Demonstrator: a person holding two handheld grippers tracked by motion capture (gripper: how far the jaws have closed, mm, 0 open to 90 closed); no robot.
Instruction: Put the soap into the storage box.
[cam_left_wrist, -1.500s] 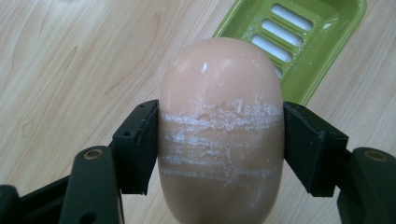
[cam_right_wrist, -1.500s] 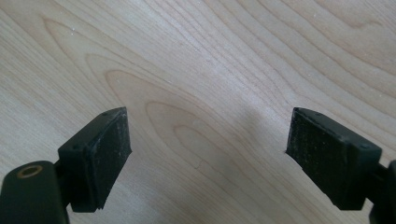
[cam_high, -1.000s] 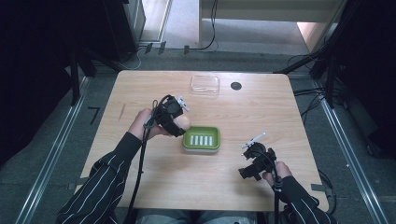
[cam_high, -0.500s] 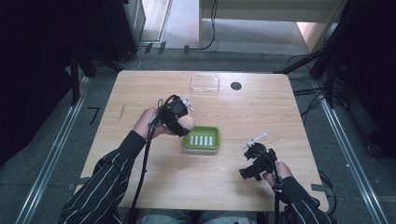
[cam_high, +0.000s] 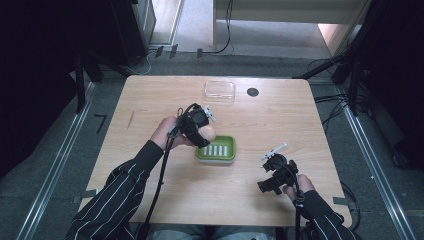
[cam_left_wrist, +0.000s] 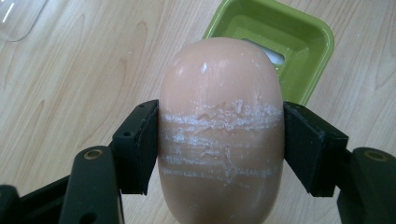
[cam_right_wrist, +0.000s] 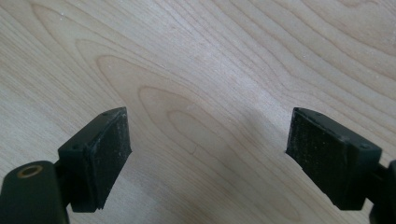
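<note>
Pale wood-grain table (cam_high: 150, 100), a glossy green dish (cam_high: 220, 149) sitting mid-top.
The left gripper (cam_left_wrist: 220, 140) is clamping a smooth, scuffed, oval soap (cam_left_wrist: 220, 130); the right gripper (cam_right_wrist: 208, 154) is gaping wide.

One camera hangs high over the person's side, looking forward and down across the whole table (cam_high: 150, 100). Each gripper view looks close along its own jaws at the wood; the left shares the green dish (cam_left_wrist: 299, 37) (cam_high: 225, 150) with it.

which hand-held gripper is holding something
The left hand-held gripper: its jaws are clamped on a peach-coloured soap bar beside the green dish. The right hand-held gripper stands open over bare table.
</note>
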